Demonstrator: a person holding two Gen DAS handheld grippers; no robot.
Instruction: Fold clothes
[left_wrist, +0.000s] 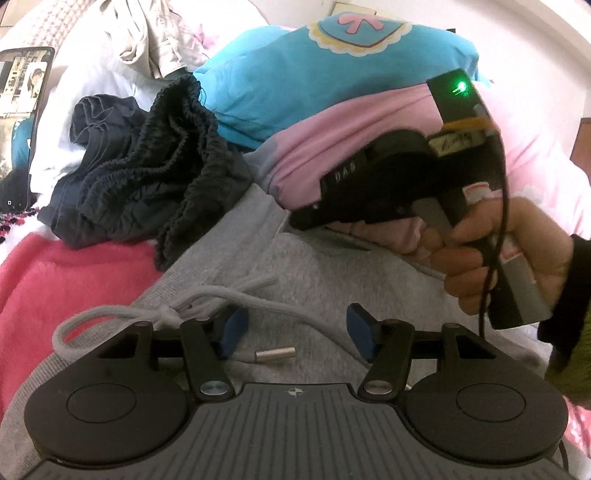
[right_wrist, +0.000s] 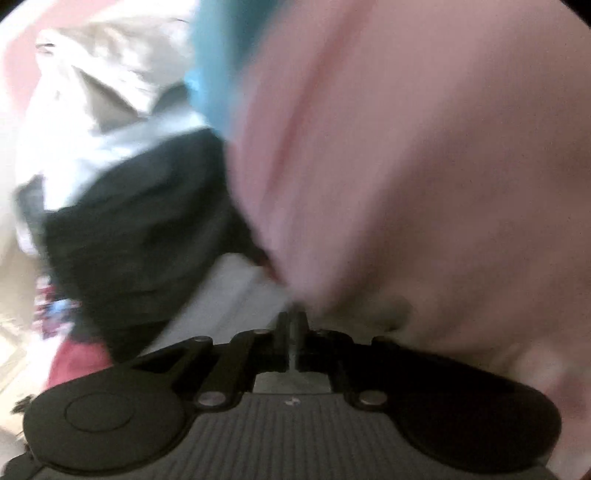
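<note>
A grey garment (left_wrist: 314, 273) with a knotted drawstring (left_wrist: 207, 299) and a metal cord tip (left_wrist: 275, 355) lies spread under my left gripper (left_wrist: 295, 332). That gripper hovers just above the cloth, open, nothing between its blue pads (left_wrist: 232, 332). A hand (left_wrist: 495, 258) holds my right gripper (left_wrist: 299, 219) at the grey garment's far edge, where it meets pink bedding (left_wrist: 332, 147). The right wrist view is blurred: my right gripper (right_wrist: 293, 321) is shut, a pale grey strip showing between its fingers, with pink bedding (right_wrist: 406, 184) pressing in from the right.
A crumpled black garment (left_wrist: 147, 177) lies at the grey garment's left, partly over a bright pink fleece (left_wrist: 55, 280). Behind it are a blue cushion (left_wrist: 314, 74), white cloth (left_wrist: 74, 110) and a beige garment (left_wrist: 147, 33). A phone (left_wrist: 22, 110) stands far left.
</note>
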